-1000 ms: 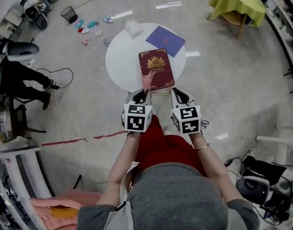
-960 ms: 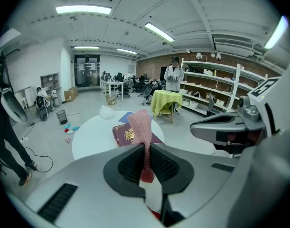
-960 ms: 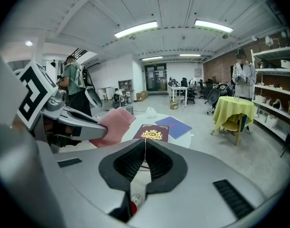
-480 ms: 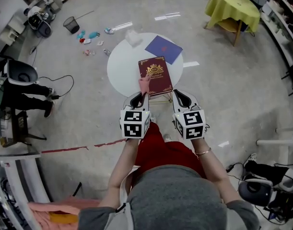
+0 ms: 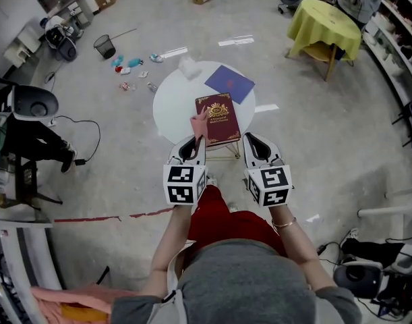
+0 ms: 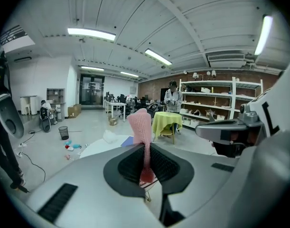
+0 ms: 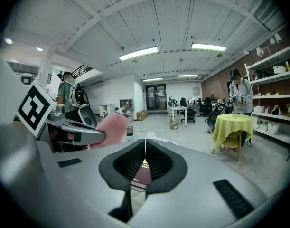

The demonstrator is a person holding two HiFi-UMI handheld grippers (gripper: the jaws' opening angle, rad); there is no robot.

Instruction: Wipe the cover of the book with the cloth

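A dark red book with a gold crest lies on the near side of a round white table. My left gripper is shut on a pink cloth, which sticks out past its tips over the book's left edge. The left gripper view shows the cloth standing up, pinched between the jaws. My right gripper hovers by the book's near right corner, jaws shut with nothing in them. Past its closed jaws, the right gripper view shows a strip of the book and the cloth to the left.
A blue folder and a crumpled white thing lie on the table's far side. On the floor stand a yellow-covered table, a bin and scattered litter. A person sits at the left.
Both grippers have drawn back from the book towards me and risen. The cloth went with the left gripper, from the book's lower left corner to its left edge.
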